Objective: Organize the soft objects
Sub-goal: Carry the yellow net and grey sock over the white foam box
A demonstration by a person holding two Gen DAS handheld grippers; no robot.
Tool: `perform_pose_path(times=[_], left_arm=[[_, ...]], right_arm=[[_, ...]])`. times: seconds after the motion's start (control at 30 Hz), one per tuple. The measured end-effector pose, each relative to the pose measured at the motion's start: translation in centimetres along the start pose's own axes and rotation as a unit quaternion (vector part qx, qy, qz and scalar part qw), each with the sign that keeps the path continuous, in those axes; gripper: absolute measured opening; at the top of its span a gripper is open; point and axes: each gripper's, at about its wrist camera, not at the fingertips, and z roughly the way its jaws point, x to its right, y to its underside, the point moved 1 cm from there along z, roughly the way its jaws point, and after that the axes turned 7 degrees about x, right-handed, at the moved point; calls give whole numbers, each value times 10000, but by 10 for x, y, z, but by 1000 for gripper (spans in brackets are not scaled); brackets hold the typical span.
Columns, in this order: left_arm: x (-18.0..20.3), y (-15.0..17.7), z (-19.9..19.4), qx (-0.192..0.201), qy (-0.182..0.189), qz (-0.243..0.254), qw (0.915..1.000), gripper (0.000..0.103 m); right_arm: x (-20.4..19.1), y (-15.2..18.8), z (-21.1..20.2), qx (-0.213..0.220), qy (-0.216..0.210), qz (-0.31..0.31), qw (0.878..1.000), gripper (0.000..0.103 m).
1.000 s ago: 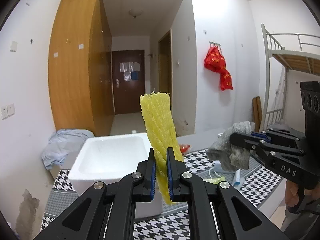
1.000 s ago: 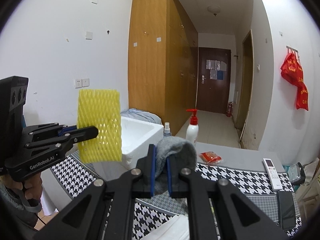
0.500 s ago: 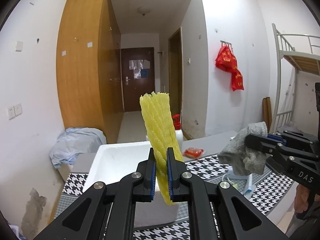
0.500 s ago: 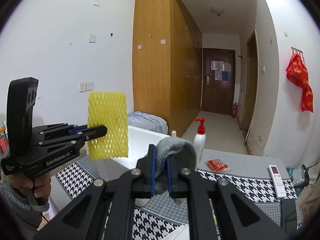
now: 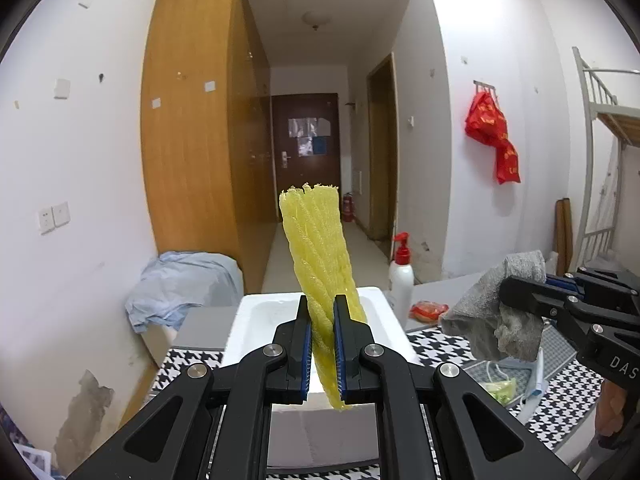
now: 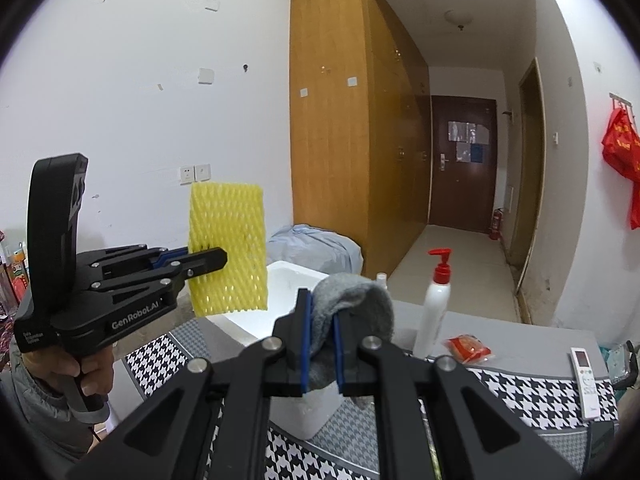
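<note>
- A tall orange-brown wooden wardrobe (image 5: 192, 128) stands against the white wall at the left, beside a corridor that ends in a dark brown door (image 5: 306, 152).
- A desk covered with a black-and-white houndstooth cloth (image 6: 532, 396) carries the smaller things.
- A white rectangular foam box (image 5: 320, 420), open at the top, sits on the desk, below and beyond both claws.
- A pale blue crumpled cloth heap (image 5: 188, 284) lies behind the box, near the wardrobe's foot.
- The left claw (image 5: 322, 344) is closed on a yellow foam mesh sleeve (image 5: 320, 264), which stands nearly upright between the blue pads and leans a little to the left at its top; it is held in the air in front of the box.
- The right claw (image 6: 320, 344) is clamped on a grey soft knitted cloth (image 6: 352, 304), which bulges over the pads and droops to the right, also in the air above the box's near side.
- A hand (image 6: 86, 372) grips the left claw's handle in the right wrist view.
- A white pump bottle with a red top (image 6: 434, 304) stands upright on the desk just right of the box.
- A white remote control (image 6: 584, 372) lies flat on the houndstooth cloth, well to the right.
- A small red packet (image 6: 468, 348) lies between the bottle and the remote.
</note>
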Motion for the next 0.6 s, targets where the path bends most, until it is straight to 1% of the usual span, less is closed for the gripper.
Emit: perform_pose_path(times=[0.07,0.37,0.6], left_arm=[[-1,0,2,-12,-56,51,10000,10],[-6,-1,14,-112,-63,37,9999,10],[-10,3,34,-343,7,-34,9994,10]], right_arm=[[0,-1,3,16,-33,10,10000,13],[-2,-3,9,25,-83,-70,9999,13],[-1,-6,20,-43,-58,-108,9999,13]])
